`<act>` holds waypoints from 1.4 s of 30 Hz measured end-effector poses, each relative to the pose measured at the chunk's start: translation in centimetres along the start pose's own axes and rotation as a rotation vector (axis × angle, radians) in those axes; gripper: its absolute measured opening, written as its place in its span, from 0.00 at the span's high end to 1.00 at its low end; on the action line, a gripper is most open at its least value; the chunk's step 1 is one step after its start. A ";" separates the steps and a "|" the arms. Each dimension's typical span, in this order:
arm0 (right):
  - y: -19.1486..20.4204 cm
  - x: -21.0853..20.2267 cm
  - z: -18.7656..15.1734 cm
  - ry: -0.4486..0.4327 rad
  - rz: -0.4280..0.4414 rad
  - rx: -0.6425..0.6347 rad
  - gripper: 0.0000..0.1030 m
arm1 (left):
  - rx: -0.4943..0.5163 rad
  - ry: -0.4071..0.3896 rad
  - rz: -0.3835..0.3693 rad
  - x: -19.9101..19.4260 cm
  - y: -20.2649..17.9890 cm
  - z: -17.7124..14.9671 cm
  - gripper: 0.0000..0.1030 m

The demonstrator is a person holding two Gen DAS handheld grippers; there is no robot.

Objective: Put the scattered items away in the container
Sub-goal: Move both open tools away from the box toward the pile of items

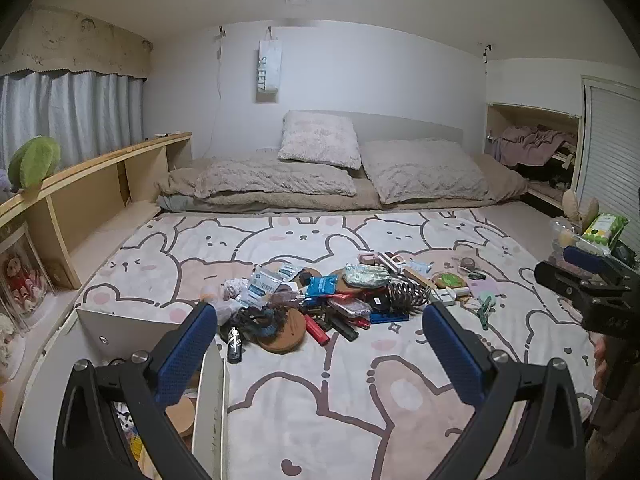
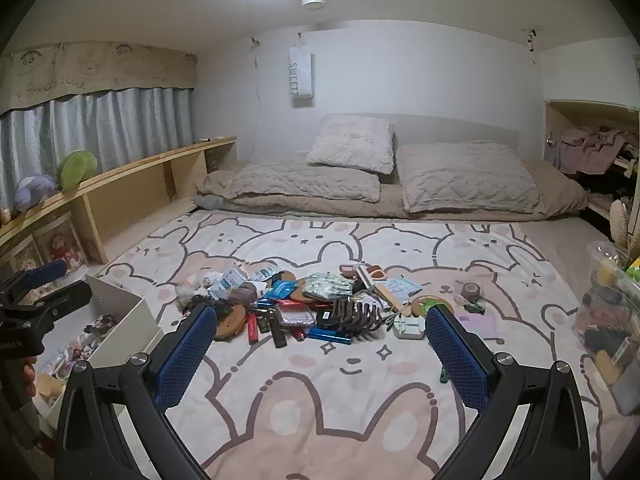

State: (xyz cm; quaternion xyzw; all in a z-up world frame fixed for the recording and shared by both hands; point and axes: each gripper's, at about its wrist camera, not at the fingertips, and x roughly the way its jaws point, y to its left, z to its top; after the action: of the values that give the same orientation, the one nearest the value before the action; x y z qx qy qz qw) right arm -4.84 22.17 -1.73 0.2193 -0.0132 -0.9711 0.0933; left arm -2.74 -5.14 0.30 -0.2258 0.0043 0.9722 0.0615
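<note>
A pile of small items [image 1: 340, 296] [image 2: 312, 300] lies on the bunny-print rug [image 1: 360, 400] [image 2: 320, 400]: a brown claw clip [image 1: 406, 294] [image 2: 356, 314], a red tube [image 1: 316, 328] [image 2: 252, 328], a cork coaster [image 1: 288, 328], a blue packet [image 1: 322, 285] and a white plug [image 2: 408, 326]. The white box [image 1: 120, 332] [image 2: 120, 304] stands left of the pile with several things inside. My left gripper [image 1: 319, 310] is open and empty, its left finger above the box. My right gripper [image 2: 321, 312] is open and empty, short of the pile.
Pillows and folded bedding [image 1: 320, 176] [image 2: 360, 184] lie beyond the rug. A wooden shelf [image 1: 100, 168] [image 2: 140, 172] with plush toys runs along the left. A clear tub [image 2: 612, 320] of oddments stands at the right. A tape roll [image 2: 472, 291] lies apart from the pile.
</note>
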 end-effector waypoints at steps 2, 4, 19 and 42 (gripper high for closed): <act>-0.2 0.0 -0.2 -0.006 0.001 0.005 0.00 | -0.002 0.003 0.000 0.2 0.0 -0.1 0.00; -0.5 0.1 -0.4 -0.007 0.003 0.014 0.00 | -0.006 0.008 -0.002 0.5 -0.1 -0.2 0.00; -1.8 1.2 -2.5 0.002 -0.028 0.047 0.00 | -0.004 0.058 -0.048 2.7 -1.3 -1.4 0.00; -4.7 3.8 -9.1 0.068 -0.091 0.095 0.00 | -0.052 0.128 -0.107 7.5 -2.5 -5.9 0.00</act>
State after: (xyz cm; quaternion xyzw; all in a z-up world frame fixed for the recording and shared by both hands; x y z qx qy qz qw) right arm -5.18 26.18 -11.86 0.2567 -0.0464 -0.9646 0.0389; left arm -6.51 -1.97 -8.28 -0.2889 -0.0293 0.9509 0.1072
